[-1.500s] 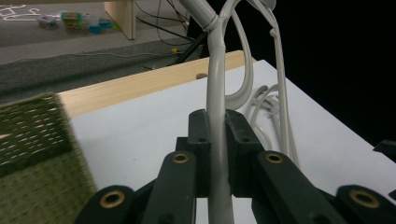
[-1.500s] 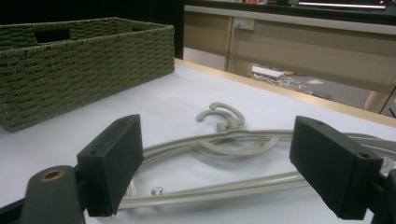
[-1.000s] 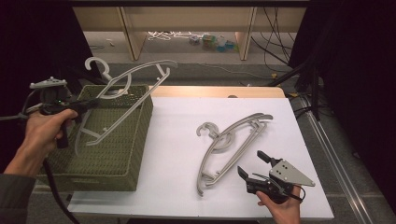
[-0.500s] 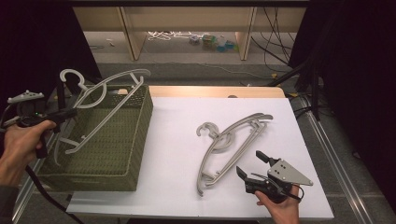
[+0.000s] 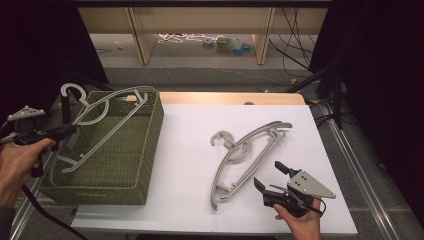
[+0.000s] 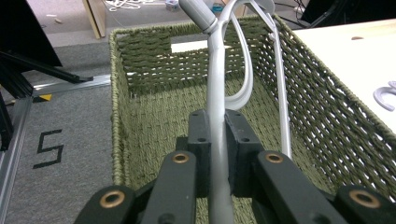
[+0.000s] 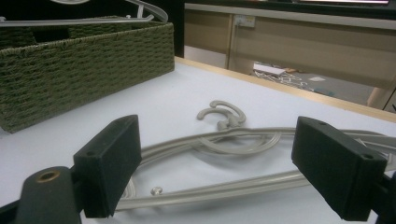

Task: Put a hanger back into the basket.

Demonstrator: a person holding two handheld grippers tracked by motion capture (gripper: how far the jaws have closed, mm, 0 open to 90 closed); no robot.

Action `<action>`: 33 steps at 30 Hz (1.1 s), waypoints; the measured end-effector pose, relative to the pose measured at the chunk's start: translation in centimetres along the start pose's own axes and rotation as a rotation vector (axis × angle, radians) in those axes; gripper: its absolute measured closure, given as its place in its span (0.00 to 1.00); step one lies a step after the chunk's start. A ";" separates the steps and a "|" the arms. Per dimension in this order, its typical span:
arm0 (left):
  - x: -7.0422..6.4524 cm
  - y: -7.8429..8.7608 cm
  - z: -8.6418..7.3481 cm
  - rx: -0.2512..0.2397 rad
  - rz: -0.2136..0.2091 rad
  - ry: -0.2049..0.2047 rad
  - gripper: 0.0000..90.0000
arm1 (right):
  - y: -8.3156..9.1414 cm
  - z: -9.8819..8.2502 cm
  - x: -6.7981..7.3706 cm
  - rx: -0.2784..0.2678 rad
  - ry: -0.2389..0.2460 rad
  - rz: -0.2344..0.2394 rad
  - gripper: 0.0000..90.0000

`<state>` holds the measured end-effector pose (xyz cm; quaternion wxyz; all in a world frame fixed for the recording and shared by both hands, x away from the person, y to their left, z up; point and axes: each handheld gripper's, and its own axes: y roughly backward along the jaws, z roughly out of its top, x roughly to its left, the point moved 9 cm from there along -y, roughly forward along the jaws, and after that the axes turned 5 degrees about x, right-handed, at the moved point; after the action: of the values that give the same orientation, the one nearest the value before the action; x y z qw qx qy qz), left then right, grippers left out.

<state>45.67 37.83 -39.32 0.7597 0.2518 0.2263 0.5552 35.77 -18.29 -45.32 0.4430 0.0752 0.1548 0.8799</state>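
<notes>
Over the green basket (image 5: 120, 150), the left gripper (image 6: 217, 154) clamps a grey hanger (image 5: 107, 117) (likely mid-placement); lowering and releasing seems next. Beside the second hanger (image 5: 247, 150) on the table, the right gripper (image 7: 217, 172) waits, jaws apart.

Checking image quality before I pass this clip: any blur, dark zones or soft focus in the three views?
High view: evenly lit white table, surroundings nearly black, slightly soft overall. Left gripper view: basket weave sharp, the near hanger shaft and jaws a bit soft. Right gripper view: jaws blurred up close, the hangers on the table only moderately sharp, background hazy.
</notes>
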 end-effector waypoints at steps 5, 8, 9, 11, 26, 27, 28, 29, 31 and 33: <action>-0.2 -0.3 -0.4 0.017 0.009 -0.039 0.91 | 0.0 0.0 0.0 -0.001 0.001 -0.002 0.19; -0.1 -0.5 -0.5 0.025 0.008 -0.038 0.91 | 0.0 0.0 0.0 -0.001 0.000 -0.001 0.19; -0.1 -0.8 -0.7 0.028 0.010 -0.036 0.91 | 0.0 0.0 0.0 0.000 0.001 0.000 0.19; 0.0 -0.9 -0.8 0.030 0.013 -0.037 0.91 | 0.0 0.0 0.0 -0.002 0.004 0.001 0.19; 1.0 -4.1 -1.5 0.151 0.047 -0.151 0.91 | 0.0 0.0 0.0 0.002 0.002 0.002 0.19; 1.0 -4.3 -1.7 0.153 0.044 -0.150 0.91 | 0.0 0.0 -0.1 0.003 0.005 0.001 0.19; 1.1 -4.5 -1.8 0.154 0.050 -0.148 0.91 | 0.0 0.0 -0.1 0.003 0.003 -0.002 0.19; 1.2 -4.6 -2.1 0.160 0.051 -0.140 0.91 | 0.0 0.0 0.0 0.001 0.003 0.001 0.19; 1.3 -4.9 -2.7 0.175 0.049 -0.134 0.91 | 0.0 0.0 0.0 0.002 0.003 0.002 0.19; 1.4 -5.1 -3.3 0.189 0.043 -0.132 0.91 | 0.0 0.0 0.1 -0.001 0.004 0.005 0.19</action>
<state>47.72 38.25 -45.13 0.7336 0.3634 0.2217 0.5297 35.77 -18.23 -45.30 0.4403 0.0736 0.1553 0.8812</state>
